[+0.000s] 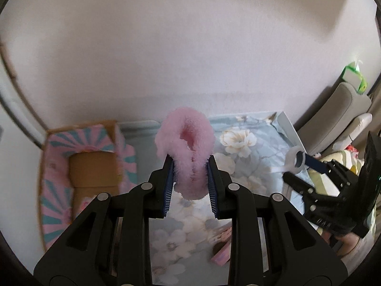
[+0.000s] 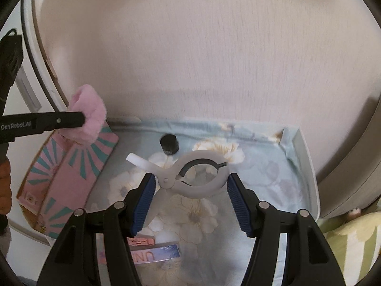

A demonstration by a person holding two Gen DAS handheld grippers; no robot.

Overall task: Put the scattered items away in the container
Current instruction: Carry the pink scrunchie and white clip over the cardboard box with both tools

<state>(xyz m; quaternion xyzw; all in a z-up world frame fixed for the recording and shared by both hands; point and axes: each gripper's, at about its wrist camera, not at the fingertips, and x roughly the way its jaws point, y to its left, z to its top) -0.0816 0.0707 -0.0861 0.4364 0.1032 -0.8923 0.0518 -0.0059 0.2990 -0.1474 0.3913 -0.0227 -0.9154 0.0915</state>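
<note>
**Held items and box on the floral sheet**

Landmark: the pink-and-teal cardboard box (image 1: pixel 78 171), open-topped, is set on the floral sheet (image 1: pixel 247 152) against the wall.

1. Pink fluffy scrunchie (image 1: pixel 185 147). It is clamped between the blue pads of the left tongs (image 1: pixel 190 181), which are closed narrowly on its lower part. It is held in the air just right of the box in the left wrist view; in the right wrist view it is seen above the box's far corner.

2. White spring clamp (image 2: pixel 197 174). It is gripped at its rounded end and hinge by the right tongs (image 2: pixel 190 190), which are spread wide around it. It is held above the sheet, well right of the box.

3. Black cap (image 2: pixel 169 144). It is placed on the sheet, right of the box, near the wall.

4. Pink clip (image 2: pixel 140 241) and printed card (image 2: pixel 156 253). They are laid on the sheet, nearer the camera than the box.
</note>
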